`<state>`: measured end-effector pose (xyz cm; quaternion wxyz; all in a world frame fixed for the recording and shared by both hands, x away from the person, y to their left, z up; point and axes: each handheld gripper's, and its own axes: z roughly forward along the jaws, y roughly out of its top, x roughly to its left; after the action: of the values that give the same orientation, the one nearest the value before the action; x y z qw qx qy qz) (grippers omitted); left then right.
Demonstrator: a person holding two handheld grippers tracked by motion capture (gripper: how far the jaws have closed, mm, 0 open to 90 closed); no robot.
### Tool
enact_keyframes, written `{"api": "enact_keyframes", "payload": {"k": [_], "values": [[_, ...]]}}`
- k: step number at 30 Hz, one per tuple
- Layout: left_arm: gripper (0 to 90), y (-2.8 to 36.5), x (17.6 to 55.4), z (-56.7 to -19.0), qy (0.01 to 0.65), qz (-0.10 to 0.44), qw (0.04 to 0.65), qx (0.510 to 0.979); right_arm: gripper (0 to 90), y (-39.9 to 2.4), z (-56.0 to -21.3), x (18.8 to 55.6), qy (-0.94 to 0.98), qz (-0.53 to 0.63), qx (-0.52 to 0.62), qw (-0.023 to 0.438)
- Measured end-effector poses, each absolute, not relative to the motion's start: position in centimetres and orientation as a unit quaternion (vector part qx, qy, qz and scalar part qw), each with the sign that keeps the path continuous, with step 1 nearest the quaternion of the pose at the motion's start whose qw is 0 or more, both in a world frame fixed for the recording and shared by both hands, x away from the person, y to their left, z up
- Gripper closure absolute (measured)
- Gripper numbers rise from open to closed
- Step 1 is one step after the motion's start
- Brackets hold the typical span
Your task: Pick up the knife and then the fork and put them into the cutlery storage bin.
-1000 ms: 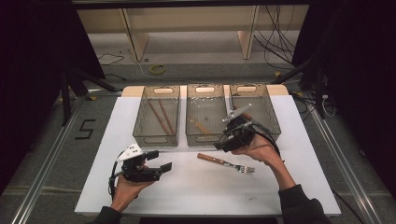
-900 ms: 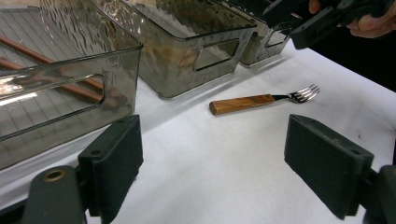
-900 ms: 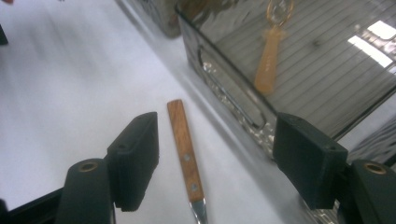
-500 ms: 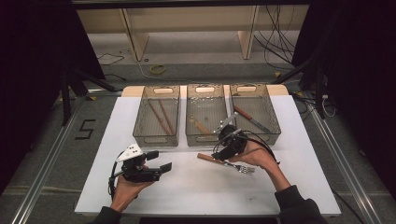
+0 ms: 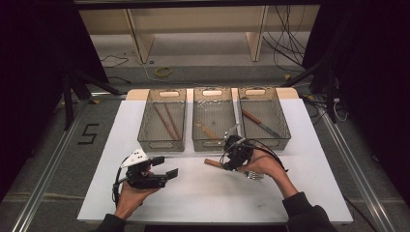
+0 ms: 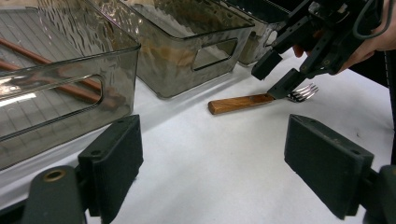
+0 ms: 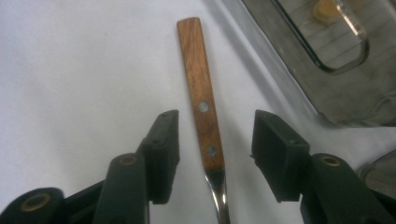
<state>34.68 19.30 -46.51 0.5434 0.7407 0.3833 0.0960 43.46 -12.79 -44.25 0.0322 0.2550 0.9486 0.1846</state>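
A fork with a wooden handle [image 7: 201,102] lies flat on the white table top, in front of the middle bin. My right gripper [image 7: 215,135] is lowered over it with one jaw on each side of the handle near the metal neck. Its jaws have just been closing, but a gap remains on both sides, so the pads do not press the handle. From the left gripper view the fork [image 6: 238,102] lies under the right gripper [image 6: 275,77]. In the high view the right gripper [image 5: 231,162] covers the fork [image 5: 212,162] at mid-length. My left gripper [image 5: 165,166] rests open and empty at front left, also seen as the left gripper [image 6: 215,154].
Three clear grey bins stand in a row behind the fork. The left bin [image 5: 162,143] holds two brown chopsticks, the middle bin [image 5: 212,143] a wooden-handled utensil, the right bin [image 5: 265,141] a knife. The white table top [image 5: 203,203] stretches toward the person.
My right gripper came down and toward the person from above the bins onto the fork, and its jaws narrowed around the handle. The left gripper has stayed put.
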Motion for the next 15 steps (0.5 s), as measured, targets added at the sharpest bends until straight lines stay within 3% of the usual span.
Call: {"api": "enact_keyframes", "payload": {"k": [15], "values": [[18.8, 19.31, 34.68, -46.51, 0.384, 0.096, 0.544, 0.74, 64.0, -12.65, -45.27, 43.49, 0.956, 0.157, 0.244, 0.036]]}}
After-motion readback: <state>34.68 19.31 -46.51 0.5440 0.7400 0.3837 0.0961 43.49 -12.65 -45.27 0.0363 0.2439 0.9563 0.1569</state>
